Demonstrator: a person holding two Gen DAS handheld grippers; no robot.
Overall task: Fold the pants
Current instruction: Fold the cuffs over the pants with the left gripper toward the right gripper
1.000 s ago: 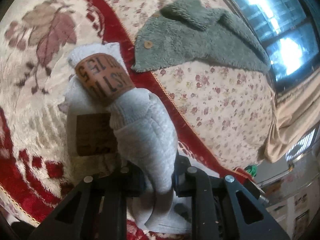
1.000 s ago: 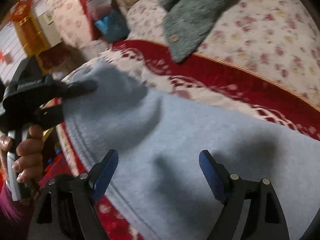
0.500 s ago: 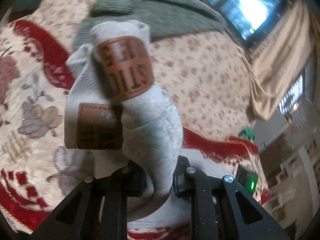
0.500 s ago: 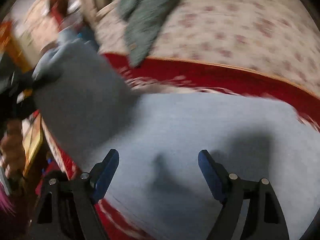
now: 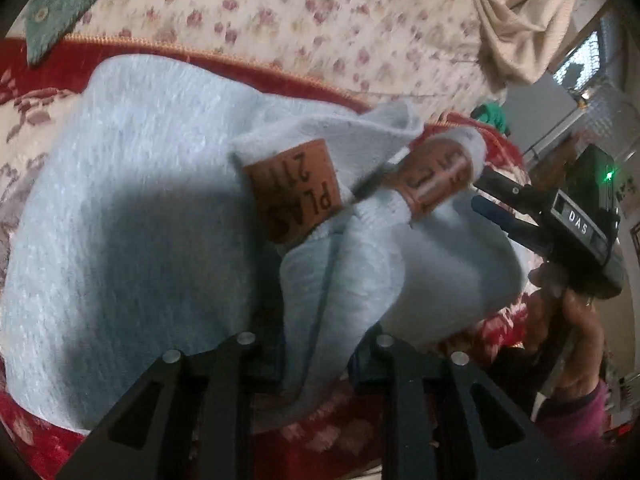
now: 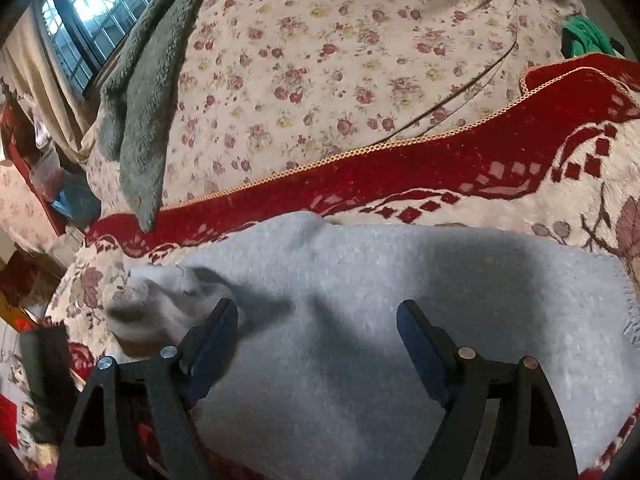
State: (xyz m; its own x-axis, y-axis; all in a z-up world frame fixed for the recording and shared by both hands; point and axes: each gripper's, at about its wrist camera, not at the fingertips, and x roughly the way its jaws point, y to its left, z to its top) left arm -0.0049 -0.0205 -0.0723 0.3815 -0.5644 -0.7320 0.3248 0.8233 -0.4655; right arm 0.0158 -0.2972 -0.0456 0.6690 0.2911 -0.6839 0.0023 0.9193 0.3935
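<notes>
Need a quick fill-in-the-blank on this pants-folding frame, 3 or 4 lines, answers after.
1. The pants are light ____ in colour.
2. The left hand-held gripper has a bunch of the ____ between its fingers as its jaws are opening.
3. The right hand-held gripper hovers over the pants with its jaws ____.
4. The patches on the bunched fabric are ____ with dark lettering.

Missing words: blue; pants; open; brown
</notes>
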